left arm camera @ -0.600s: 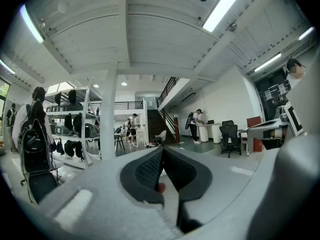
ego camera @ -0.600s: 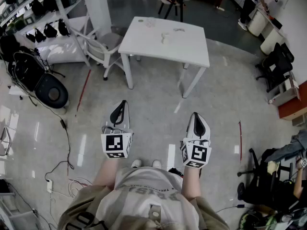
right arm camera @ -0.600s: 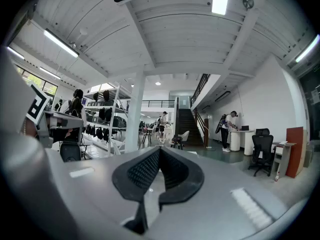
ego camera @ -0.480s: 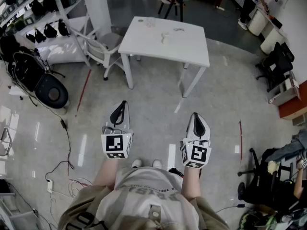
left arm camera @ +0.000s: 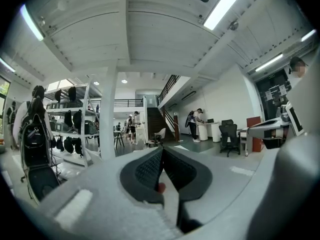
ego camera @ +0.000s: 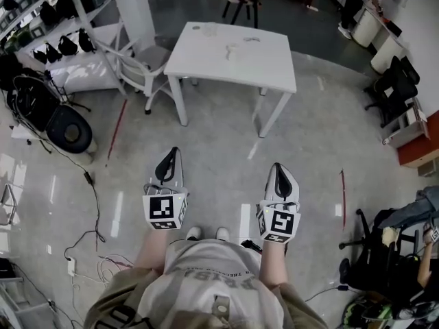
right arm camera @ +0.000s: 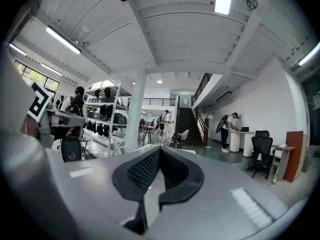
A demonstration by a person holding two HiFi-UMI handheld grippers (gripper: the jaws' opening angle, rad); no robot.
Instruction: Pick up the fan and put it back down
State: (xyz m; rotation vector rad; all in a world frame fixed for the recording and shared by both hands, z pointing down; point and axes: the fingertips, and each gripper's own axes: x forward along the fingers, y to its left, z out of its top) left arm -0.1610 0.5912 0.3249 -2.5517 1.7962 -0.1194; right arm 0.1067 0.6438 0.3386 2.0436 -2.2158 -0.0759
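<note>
Fan indistinct on table; left tool (right tool too) closed, empty.

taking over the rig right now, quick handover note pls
Left claw: shut, empty, held level above the floor.
Right claw: shut, empty, level too.
Things: the table stands ahead, apart from both claws. The small items on it are too small to tell whether one is the fan.
Done: nothing; no grasp yet.
Left: go to the fan, lift it, set it back down.
</note>
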